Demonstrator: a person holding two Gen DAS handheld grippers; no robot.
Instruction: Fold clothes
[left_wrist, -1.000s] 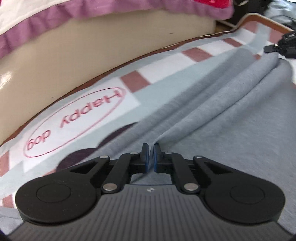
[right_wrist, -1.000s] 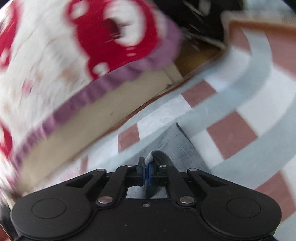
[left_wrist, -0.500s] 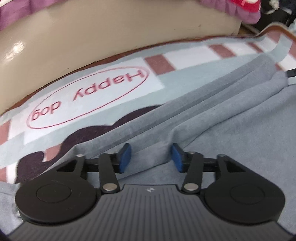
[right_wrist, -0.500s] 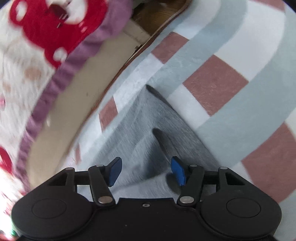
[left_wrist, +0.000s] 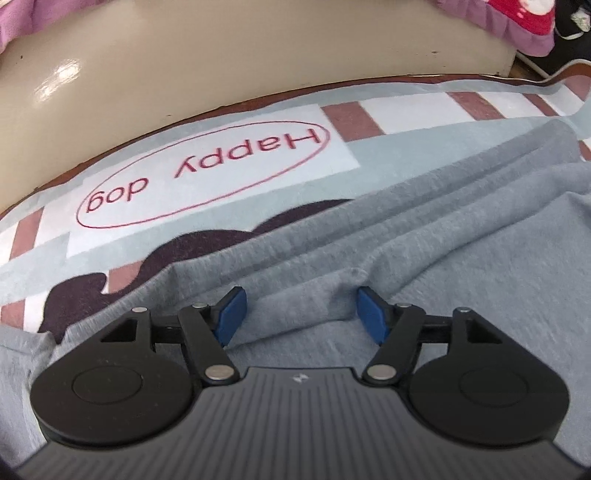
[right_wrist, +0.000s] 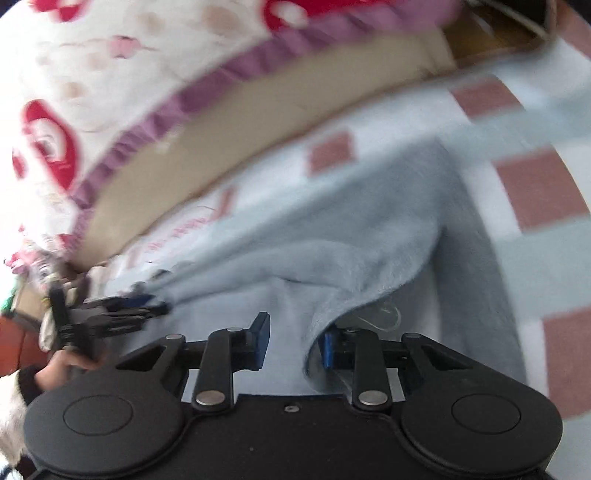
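The grey garment lies spread on the patterned rug, a fold at twelve o'clock between the opening jaws of the left gripper, while the right gripper closes with a raised fold edge between its pads, none pressing it.

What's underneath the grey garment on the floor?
The grey garment lies on a patterned rug with a "Happy dog" oval and a dark shape partly tucked beneath the cloth. How the pattern runs on under the garment is covered.
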